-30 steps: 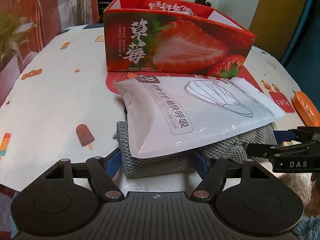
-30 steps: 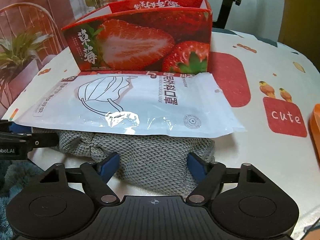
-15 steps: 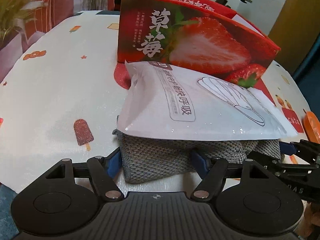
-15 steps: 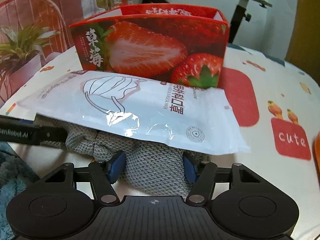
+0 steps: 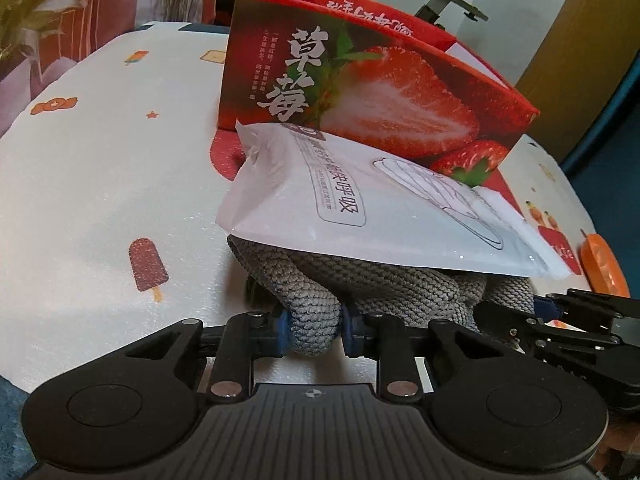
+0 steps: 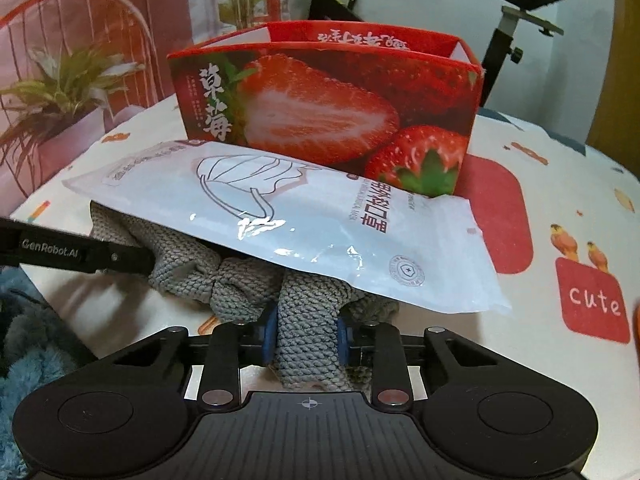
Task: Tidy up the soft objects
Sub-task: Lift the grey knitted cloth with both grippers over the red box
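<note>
A grey knitted cloth point(image 5: 360, 280) point(image 6: 224, 276) lies bunched on the table in front of a red strawberry box point(image 5: 372, 92) point(image 6: 328, 120). A white face-mask pouch point(image 5: 384, 216) point(image 6: 304, 220) rests tilted on top of the cloth, leaning toward the box. My left gripper point(image 5: 314, 330) is closing, its blue pads pinching a fold of the cloth's near edge. My right gripper point(image 6: 306, 336) is closing too, its pads squeezing another fold of the same cloth. Each gripper shows at the edge of the other's view.
The table point(image 5: 100, 184) wears a white printed cover with popsicles and a "cute" patch point(image 6: 592, 300). An orange object point(image 5: 600, 264) lies at the right edge. Blue fluffy fabric point(image 6: 24, 336) hangs off the near left. An exercise bike stands behind.
Both grippers went from wide around the cloth's edge to pinched on it. The cloth bunched up and the pouch's near side lifted and tilted.
</note>
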A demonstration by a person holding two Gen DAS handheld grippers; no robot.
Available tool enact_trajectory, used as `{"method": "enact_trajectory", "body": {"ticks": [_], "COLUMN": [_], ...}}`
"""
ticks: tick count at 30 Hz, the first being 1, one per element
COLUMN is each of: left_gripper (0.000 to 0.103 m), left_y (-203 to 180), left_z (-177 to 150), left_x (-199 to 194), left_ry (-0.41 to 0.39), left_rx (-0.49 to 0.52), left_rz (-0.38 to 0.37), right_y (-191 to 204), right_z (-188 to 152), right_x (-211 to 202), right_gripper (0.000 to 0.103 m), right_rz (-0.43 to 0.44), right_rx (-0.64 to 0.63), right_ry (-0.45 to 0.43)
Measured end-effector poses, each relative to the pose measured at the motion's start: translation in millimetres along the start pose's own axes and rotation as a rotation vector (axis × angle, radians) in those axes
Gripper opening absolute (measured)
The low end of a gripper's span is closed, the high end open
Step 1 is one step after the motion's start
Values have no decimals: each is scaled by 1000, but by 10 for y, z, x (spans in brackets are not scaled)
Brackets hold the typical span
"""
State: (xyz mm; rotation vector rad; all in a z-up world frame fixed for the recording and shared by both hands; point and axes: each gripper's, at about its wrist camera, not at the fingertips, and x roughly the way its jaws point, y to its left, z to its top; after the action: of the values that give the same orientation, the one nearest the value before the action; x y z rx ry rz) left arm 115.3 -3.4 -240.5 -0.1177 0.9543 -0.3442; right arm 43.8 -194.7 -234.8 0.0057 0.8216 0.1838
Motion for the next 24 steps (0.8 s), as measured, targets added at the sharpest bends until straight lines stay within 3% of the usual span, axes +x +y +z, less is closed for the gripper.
{"method": "enact_trajectory", "body": {"ticks": [5,9,14,24], "left_gripper": [25,24,24,25], "left_y": [53,94,29,-146], "left_z": [-27,-38,-24,16], "left_x": [-234,-549,-815,-981], "left_ry": [-68,-185,-283,-361], "left_rx": [-12,-29,17,107], "left_rz": [-12,-50,-43,-13], "right_y": [-20,-17,68,49], "right_z": [3,32,85,210], "right_x": [-93,-298,-518,-709], "right_gripper": [23,23,22,22], "right_rz": [36,71,94,108], "right_rx": [10,-3,-69,-72], "right_ry": [-29,-121,-233,-336]}}
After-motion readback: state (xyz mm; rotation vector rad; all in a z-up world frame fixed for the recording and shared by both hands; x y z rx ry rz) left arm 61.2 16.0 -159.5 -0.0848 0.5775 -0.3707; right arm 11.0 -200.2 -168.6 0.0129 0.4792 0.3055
